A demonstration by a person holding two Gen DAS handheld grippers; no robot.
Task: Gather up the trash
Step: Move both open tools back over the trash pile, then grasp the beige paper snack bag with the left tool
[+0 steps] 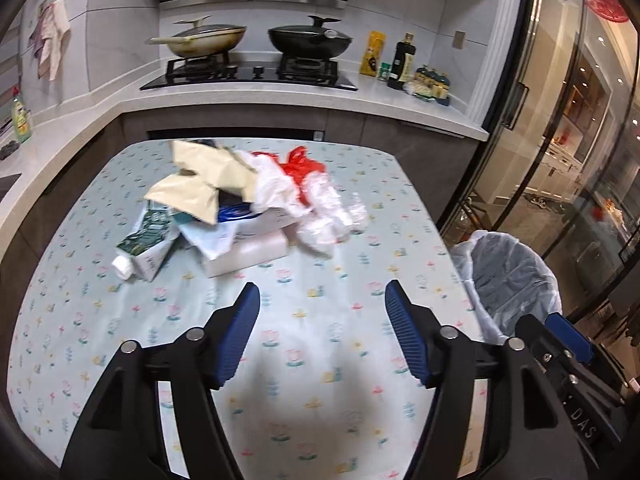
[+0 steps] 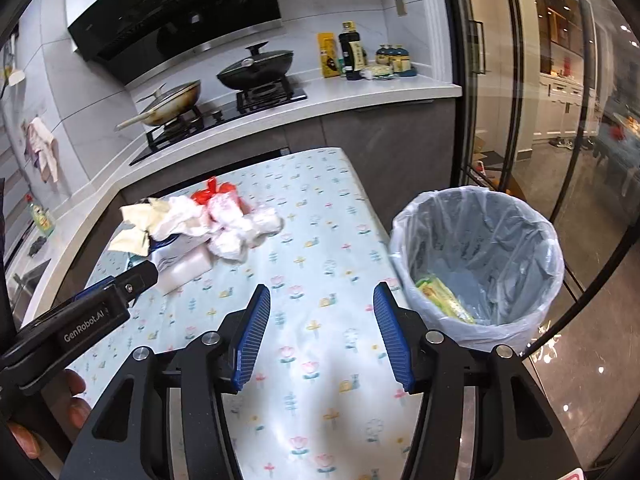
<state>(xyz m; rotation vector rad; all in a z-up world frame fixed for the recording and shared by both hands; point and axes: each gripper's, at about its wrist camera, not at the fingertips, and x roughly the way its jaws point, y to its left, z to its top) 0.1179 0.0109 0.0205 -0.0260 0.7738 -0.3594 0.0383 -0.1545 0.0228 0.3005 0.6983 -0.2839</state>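
Note:
A heap of trash lies at the far side of the flowered table [image 1: 120,320]: cream paper [image 1: 200,188], crumpled white plastic bags [image 1: 324,208], a red bag [image 1: 300,164], a green-printed carton [image 1: 146,236] and a white box [image 1: 252,254]. The same heap [image 2: 216,224] shows in the right wrist view. My left gripper [image 1: 322,292] hovers open over bare cloth short of the heap, with nothing between its fingers. My right gripper [image 2: 321,292] is open and empty too, above the table [image 2: 320,208] beside the bin [image 2: 516,216]. The lined bin holds a yellow-green wrapper [image 2: 444,300].
Behind the table runs a counter with a gas hob [image 1: 248,74], two lidded pans and several bottles [image 1: 404,64]. A glass sliding door [image 2: 520,120] stands to the right, behind the bin. A green bottle [image 1: 20,116] stands on the left counter. A hand [image 2: 72,400] holds the left gripper.

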